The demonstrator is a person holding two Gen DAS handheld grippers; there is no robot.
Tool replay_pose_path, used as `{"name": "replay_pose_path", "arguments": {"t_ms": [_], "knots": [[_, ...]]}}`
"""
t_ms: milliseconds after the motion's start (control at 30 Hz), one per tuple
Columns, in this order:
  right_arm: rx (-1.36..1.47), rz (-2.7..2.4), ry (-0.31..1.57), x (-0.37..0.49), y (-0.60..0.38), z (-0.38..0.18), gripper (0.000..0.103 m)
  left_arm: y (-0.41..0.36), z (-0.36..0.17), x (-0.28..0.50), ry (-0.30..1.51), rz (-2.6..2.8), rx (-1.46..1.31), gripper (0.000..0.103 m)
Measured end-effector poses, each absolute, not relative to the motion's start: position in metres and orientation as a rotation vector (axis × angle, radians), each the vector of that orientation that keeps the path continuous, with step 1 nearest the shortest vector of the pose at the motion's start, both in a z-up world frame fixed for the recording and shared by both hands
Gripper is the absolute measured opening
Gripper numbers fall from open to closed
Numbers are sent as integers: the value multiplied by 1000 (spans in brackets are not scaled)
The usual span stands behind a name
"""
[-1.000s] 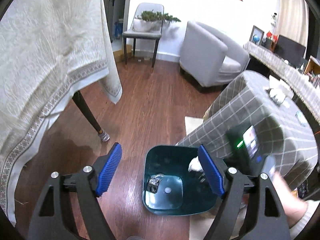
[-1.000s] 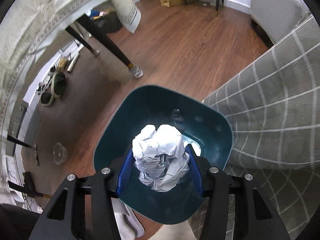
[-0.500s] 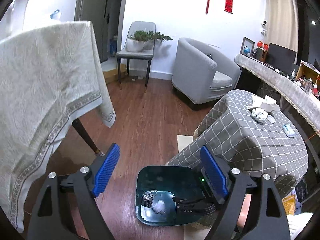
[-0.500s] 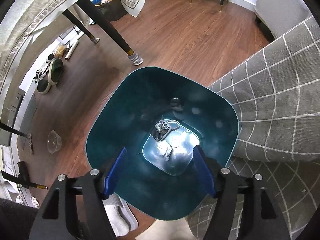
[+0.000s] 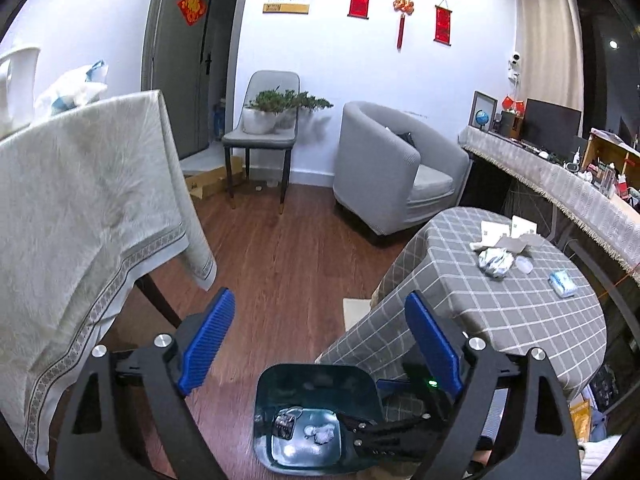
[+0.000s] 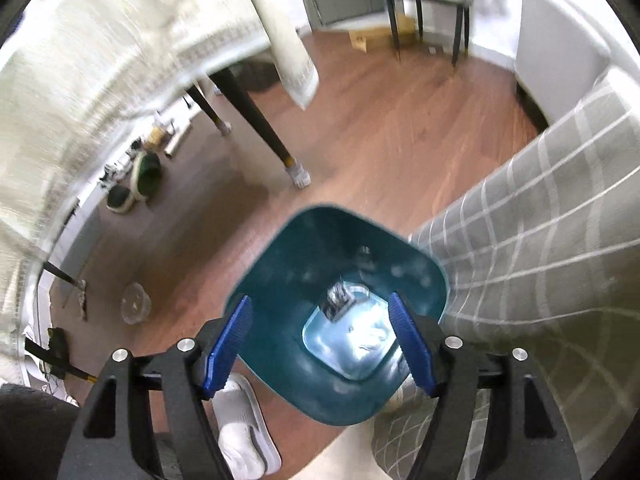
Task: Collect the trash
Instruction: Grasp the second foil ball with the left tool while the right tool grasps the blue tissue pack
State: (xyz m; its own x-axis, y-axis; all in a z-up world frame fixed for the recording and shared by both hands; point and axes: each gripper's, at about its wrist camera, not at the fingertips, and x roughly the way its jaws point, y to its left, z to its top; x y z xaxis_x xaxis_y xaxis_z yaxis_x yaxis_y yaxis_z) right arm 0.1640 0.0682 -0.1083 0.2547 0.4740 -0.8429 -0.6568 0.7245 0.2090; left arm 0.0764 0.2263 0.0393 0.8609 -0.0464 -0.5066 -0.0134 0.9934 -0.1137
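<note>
- The room has a brown wood floor (image 5: 280,264), and a teal bin (image 6: 280,344) stands beside a small desk (image 5: 520,312) with a gray checked cloth.
- More trash (image 5: 495,261) lies on that desk: a crumpled, shiny gray-white wad.
- The paper ball (image 5: 320,434) is white and lies at the bottom of the bin.
- The left claw (image 5: 320,344) is opening, nothing in it.
- The right claw (image 6: 320,344) is opening over the bin, also empty.
- A claw could bump the bin and tip it, or snag the cloth.
</note>
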Motion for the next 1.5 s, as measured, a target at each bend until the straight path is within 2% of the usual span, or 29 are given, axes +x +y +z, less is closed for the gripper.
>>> {"name": "replay_pose_path", "arguments": {"t_ms": [200,533,800,1500], "knots": [[-173,801,890,155,40,-53,77,210,47,86,511,-15,-104,91],[-84,694,751,164,-41,-11,85,167,49,108,510,-55,-104,94],[-75,597,707,169,-105,4,91,113,41,133,532,-114,-65,94],[-78,334,736,203,-269,1,92,-12,2,214,637,-284,13,94]]}}
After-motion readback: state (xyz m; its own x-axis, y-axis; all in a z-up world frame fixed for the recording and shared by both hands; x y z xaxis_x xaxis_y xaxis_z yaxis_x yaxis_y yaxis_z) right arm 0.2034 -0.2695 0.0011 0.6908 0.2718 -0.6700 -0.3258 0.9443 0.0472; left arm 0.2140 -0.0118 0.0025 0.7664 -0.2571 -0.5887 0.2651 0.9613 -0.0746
